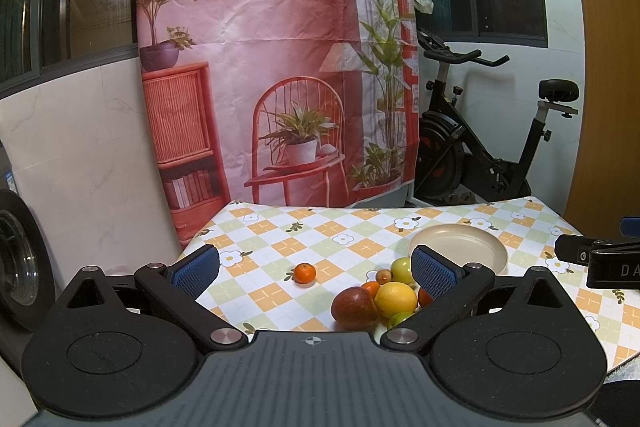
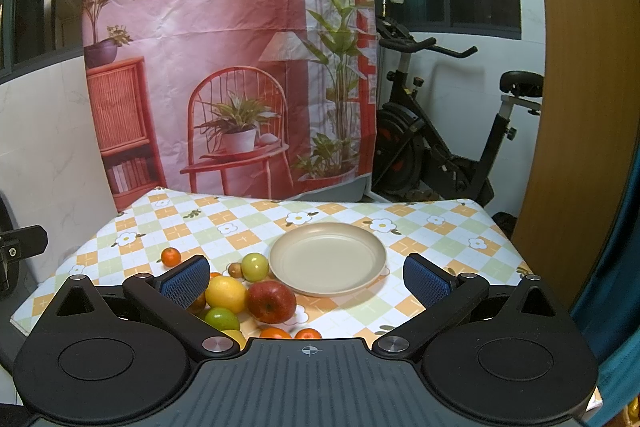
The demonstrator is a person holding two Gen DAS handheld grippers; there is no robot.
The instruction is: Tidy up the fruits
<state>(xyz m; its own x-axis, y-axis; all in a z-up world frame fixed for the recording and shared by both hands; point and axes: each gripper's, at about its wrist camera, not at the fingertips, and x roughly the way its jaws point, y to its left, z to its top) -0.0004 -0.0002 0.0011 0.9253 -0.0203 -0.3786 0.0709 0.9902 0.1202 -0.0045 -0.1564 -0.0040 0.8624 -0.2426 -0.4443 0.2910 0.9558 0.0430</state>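
Beige plate (image 2: 328,259), red apple (image 2: 272,301), yellow lemon (image 2: 226,294), checked-floral cloth (image 2: 440,247).

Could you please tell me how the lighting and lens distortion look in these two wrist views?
Left wrist view: dim warm light, window frames bow strongly, red apple stays sharp. Right wrist view: same bowing at the edges, plate evenly lit with a soft shadow beneath.

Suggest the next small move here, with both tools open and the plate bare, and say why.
Probably lower the right tool onto the red apple and close. Both tools are open and hold nothing, the plate holds no fruit, and the apple lies beside its rim, nearest that tool.
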